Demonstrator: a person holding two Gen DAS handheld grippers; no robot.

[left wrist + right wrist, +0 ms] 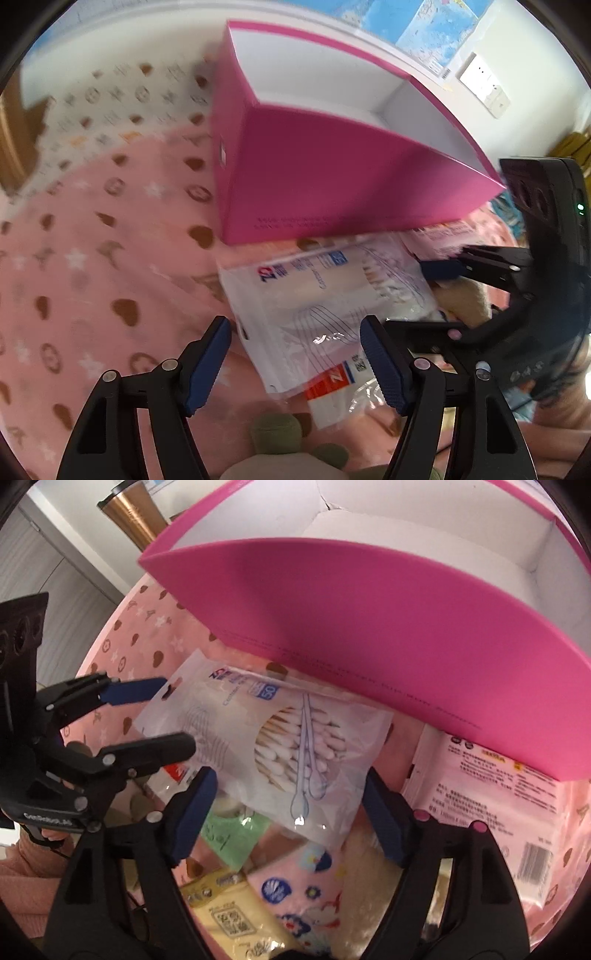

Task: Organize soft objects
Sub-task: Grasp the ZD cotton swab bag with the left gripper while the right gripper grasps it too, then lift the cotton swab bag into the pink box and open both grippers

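- Left wrist view: the left claw (295, 363) hangs released, both pads apart over the near end of the cotton swab bag (325, 295), which lies on the pink patterned cloth (92, 258) just in front of the pink box (332, 177). The right claw (443, 295) stands to the bag's right.
- Right wrist view: the right claw (288, 816) is released, its pads either side of the cotton swab bag (273, 746) below the pink box (369, 635); a pink tissue pack (498, 805) lies right of the bag.
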